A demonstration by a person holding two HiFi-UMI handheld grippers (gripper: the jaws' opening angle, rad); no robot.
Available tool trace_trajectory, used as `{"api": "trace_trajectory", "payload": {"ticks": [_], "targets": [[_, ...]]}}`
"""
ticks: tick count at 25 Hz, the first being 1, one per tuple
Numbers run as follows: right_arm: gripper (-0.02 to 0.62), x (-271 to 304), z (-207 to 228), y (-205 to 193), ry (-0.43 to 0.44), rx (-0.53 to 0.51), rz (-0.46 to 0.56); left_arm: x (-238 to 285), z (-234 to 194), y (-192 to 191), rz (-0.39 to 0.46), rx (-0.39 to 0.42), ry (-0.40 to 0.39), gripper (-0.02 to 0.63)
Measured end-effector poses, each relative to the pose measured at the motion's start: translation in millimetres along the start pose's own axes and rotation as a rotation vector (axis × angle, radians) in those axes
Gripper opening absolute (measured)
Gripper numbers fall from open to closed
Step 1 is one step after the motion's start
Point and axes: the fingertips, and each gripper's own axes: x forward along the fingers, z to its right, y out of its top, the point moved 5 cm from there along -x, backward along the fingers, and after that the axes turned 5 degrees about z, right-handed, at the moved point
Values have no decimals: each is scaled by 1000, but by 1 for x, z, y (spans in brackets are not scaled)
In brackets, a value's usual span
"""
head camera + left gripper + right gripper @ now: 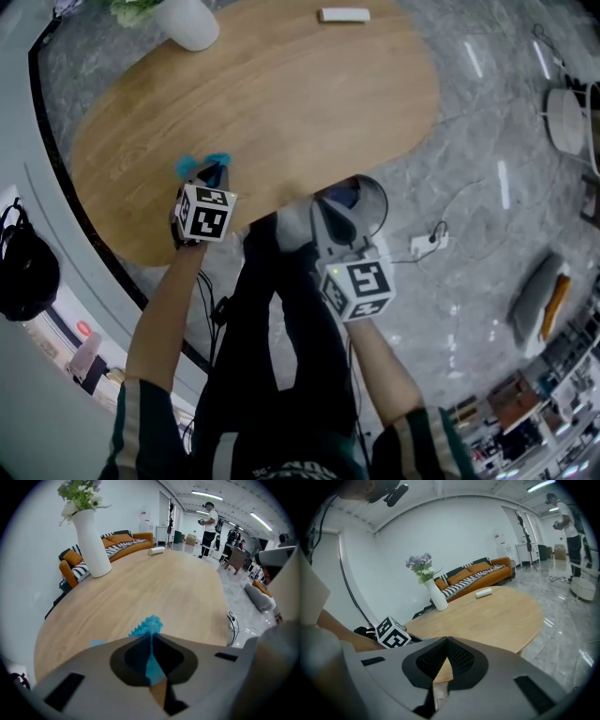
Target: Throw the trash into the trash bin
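While at near edge of tabletop (178, 588), pinching blue crinkly scrap (149, 625) with left gripper (151, 636); holding right gripper (446, 641) closed, empty.

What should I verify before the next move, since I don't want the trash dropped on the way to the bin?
1. Left tool gripping the blue wrapper: ok, jaws together with blue pinched between them.
2. Wrapper lifted off the table: cannot tell.
3. Right tool out of the way: ok, shut, empty, past the table edge.
4. Vase and white object well clear: ok, both at the far end.
5. Trash bin located: cannot tell, none clearly shown.
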Motion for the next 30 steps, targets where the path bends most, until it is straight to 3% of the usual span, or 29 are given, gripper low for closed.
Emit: {"api": "trace_trajectory", "payload": {"ticks": [9, 18, 30], "targets": [[2, -26, 16, 5, -70, 28, 35, -36, 25, 71, 200, 130, -62, 12], [2, -81, 49, 12, -178, 79, 101, -78, 119, 129, 370, 296, -232, 12], [2, -168, 99, -33, -400, 218, 166, -64, 269, 120, 356, 506, -519, 12]]}}
